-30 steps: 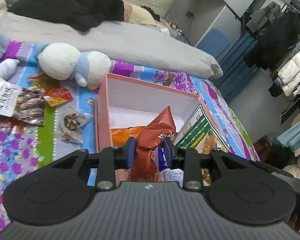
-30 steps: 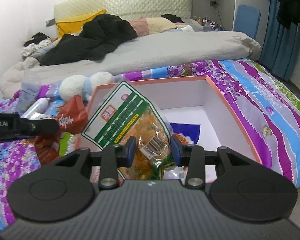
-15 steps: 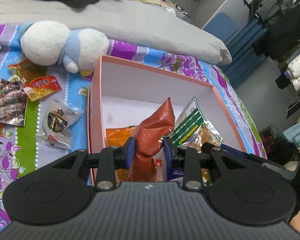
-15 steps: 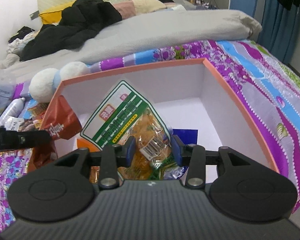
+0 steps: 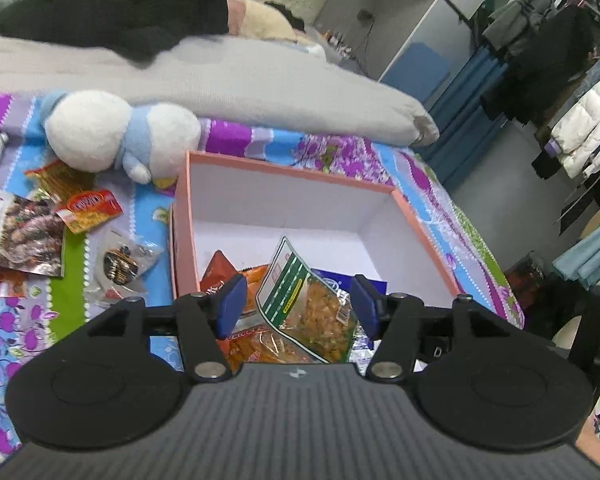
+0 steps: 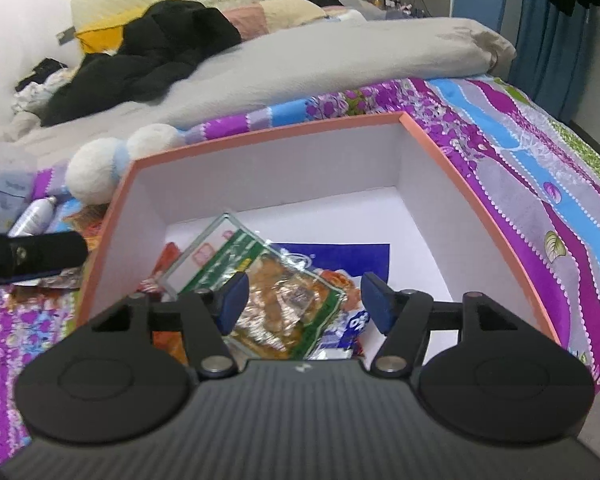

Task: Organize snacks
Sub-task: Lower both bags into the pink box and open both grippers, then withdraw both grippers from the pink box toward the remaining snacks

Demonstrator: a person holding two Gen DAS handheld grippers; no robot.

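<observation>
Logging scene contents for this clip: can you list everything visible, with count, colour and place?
box: one, salmon outside, white inside, on the bedspread.
green-striped snack bag: one, green, white and clear, in the box, on top.
red-brown packet: one, in the box by its left wall.
orange packet: one, in the box, underneath.
blue pack: one, on the box floor.
loose snack packets: several, mixed colours, on the bedspread left of the box.
plush toy: one, white and pale blue, behind the packets.
bottle: one, white, far left.
grey duvet: one, across the bed.
black clothes: a heap, on the duvet.
left tongs: black, blue pads, opening, gripping nothing, over the box.
right tongs: the same, opening, gripping nothing.
</observation>
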